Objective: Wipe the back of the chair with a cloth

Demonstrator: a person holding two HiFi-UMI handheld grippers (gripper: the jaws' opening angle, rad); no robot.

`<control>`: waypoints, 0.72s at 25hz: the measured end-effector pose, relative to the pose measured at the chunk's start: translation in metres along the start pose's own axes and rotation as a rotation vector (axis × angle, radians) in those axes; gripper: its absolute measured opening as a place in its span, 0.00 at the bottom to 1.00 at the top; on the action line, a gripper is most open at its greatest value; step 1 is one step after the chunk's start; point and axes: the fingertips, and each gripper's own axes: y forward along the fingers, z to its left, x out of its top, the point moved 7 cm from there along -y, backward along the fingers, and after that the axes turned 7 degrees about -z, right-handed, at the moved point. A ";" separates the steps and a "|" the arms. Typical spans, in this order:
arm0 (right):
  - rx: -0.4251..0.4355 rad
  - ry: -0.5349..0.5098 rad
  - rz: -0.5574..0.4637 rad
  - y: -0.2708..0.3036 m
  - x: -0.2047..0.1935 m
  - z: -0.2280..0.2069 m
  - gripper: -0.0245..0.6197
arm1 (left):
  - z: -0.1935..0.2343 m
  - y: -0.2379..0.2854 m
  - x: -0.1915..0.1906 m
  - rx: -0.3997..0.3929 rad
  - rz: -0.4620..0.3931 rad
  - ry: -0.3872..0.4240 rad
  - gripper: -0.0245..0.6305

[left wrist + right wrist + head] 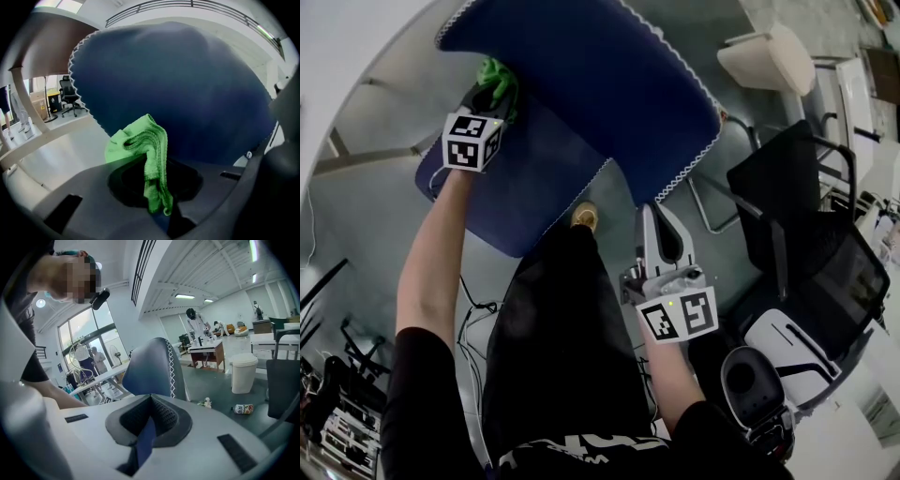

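Observation:
The blue chair back (pixel 581 84) with white zigzag trim rises over its blue seat (pixel 516 197). My left gripper (pixel 495 91) is at the back's left side, shut on a crumpled green cloth (pixel 498 75). In the left gripper view the cloth (pixel 145 154) hangs from the shut gripper (pixel 157 199) right up against the chair back (pixel 187 89); whether it touches is unclear. My right gripper (pixel 661 225) is shut and holds nothing, just below the back's right lower corner. In the right gripper view the gripper (pixel 151 401) faces the chair back (pixel 152 369) edge-on.
Black office chairs (pixel 802 216) and a white machine (pixel 787 352) crowd the right side. A white bin (pixel 243 373), a bottle (pixel 243 408) on the floor and a desk (pixel 206 352) lie beyond. A white table (pixel 347 47) curves at upper left; cables (pixel 473 314) trail on the floor.

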 end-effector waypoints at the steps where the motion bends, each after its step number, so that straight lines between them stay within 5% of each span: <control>1: 0.000 0.002 0.000 0.000 -0.001 0.000 0.03 | -0.006 0.001 -0.003 -0.012 0.007 -0.001 0.14; 18: -0.001 0.015 -0.011 -0.010 -0.005 0.000 0.03 | -0.142 -0.007 -0.026 -0.287 -0.013 -0.034 0.14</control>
